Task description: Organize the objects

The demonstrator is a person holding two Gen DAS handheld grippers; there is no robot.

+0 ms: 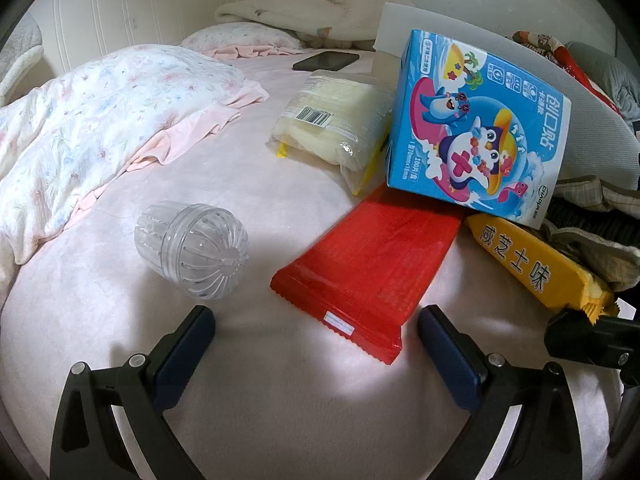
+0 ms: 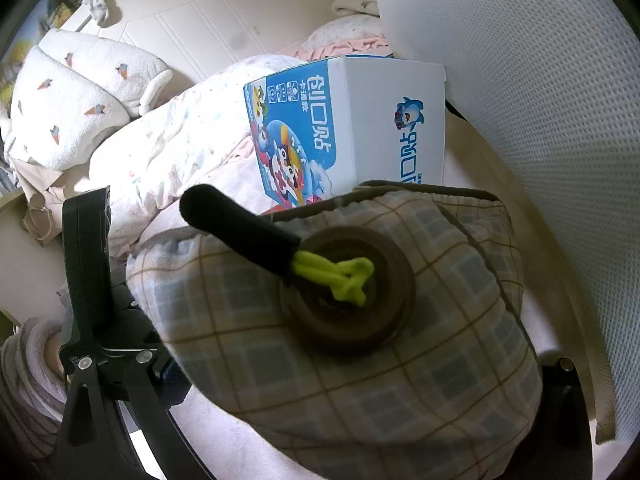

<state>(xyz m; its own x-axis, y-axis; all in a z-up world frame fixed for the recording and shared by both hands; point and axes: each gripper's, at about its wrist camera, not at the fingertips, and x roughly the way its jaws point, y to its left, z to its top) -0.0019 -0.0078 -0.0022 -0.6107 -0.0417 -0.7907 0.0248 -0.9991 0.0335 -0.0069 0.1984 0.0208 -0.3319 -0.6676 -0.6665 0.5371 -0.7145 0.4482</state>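
In the left wrist view my left gripper [image 1: 316,340] is open and empty, low over the pink bed, its fingers on either side of the near end of a red flat packet [image 1: 360,264]. A clear plastic ribbed container [image 1: 192,248] lies to the left. A blue cartoon box [image 1: 476,120] leans on the red packet and on a yellow snack bar [image 1: 536,264]. A pale sealed pouch [image 1: 336,116] lies behind. In the right wrist view a plaid cushion-like bag [image 2: 360,360] with a brown ring, green cord [image 2: 340,272] and black handle fills the space between my right gripper's fingers; the blue box [image 2: 344,128] stands behind it.
A floral pillow [image 1: 100,120] lies at the left. A dark phone [image 1: 326,60] rests at the back of the bed. A white mesh sheet [image 2: 540,120] stands at the right. Folded blankets [image 1: 312,4] and clothes [image 1: 560,56] lie behind.
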